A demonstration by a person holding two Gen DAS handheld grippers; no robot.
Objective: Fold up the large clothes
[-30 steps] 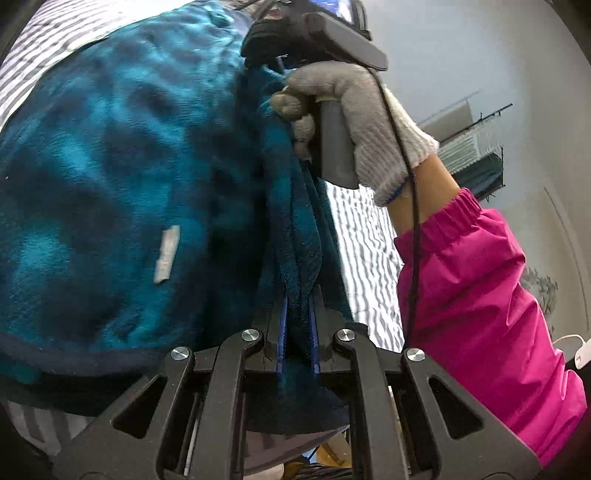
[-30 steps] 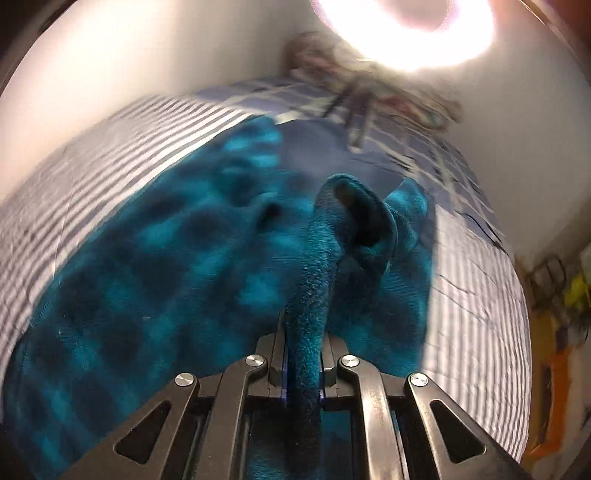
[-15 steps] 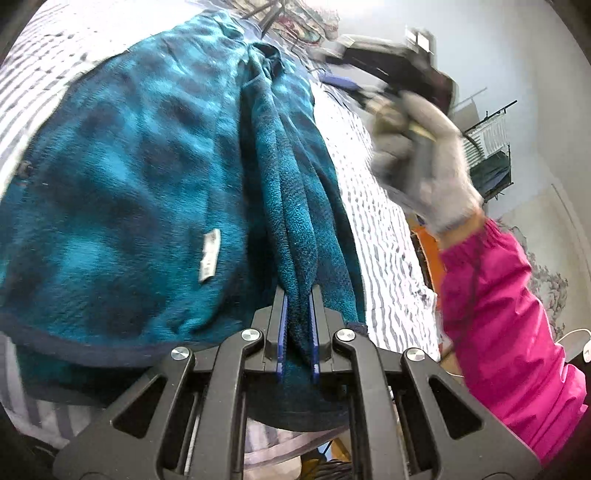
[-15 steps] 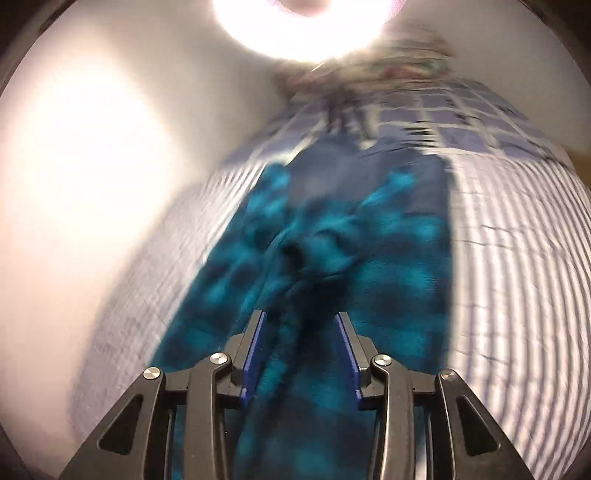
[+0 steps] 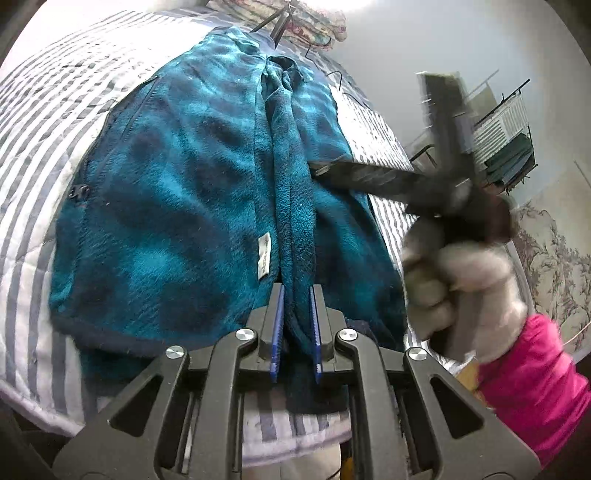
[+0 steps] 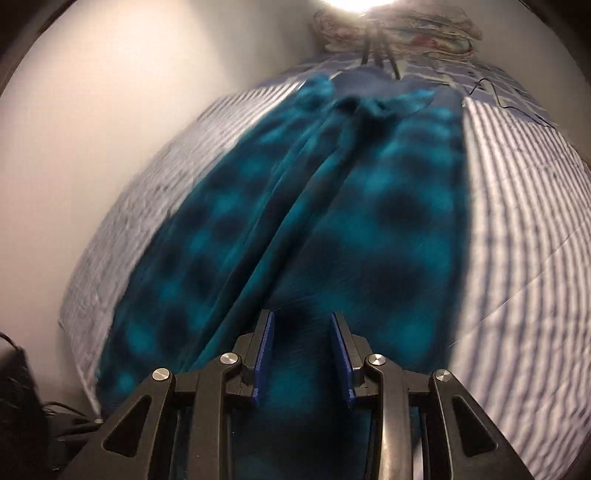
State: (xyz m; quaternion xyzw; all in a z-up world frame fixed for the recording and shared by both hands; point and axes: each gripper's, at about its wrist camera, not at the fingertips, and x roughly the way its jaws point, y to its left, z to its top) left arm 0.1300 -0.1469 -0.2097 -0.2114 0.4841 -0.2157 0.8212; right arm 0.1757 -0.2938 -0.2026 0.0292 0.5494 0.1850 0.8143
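The right gripper (image 6: 301, 360) has just released the fleece (image 5: 177, 206), fingers apart and empty, while the left gripper (image 5: 295, 328) still clamps the near hem on the bed (image 5: 33, 155), so this fold is laid.

Jacket (image 5: 177, 206) lies flat on bed (image 5: 44, 122), collar at far end, hem at near edge. Folded strip runs near-to-far along jacket's middle. Left gripper (image 5: 295, 325) at near hem, strip between its pads. Right gripper (image 6: 301, 360) over jacket's near part, right of the strip. Label (image 5: 263, 258) just left of strip. Pile of bedding (image 5: 295, 18) at far end of bed. Rack (image 5: 506, 136) right of bed.
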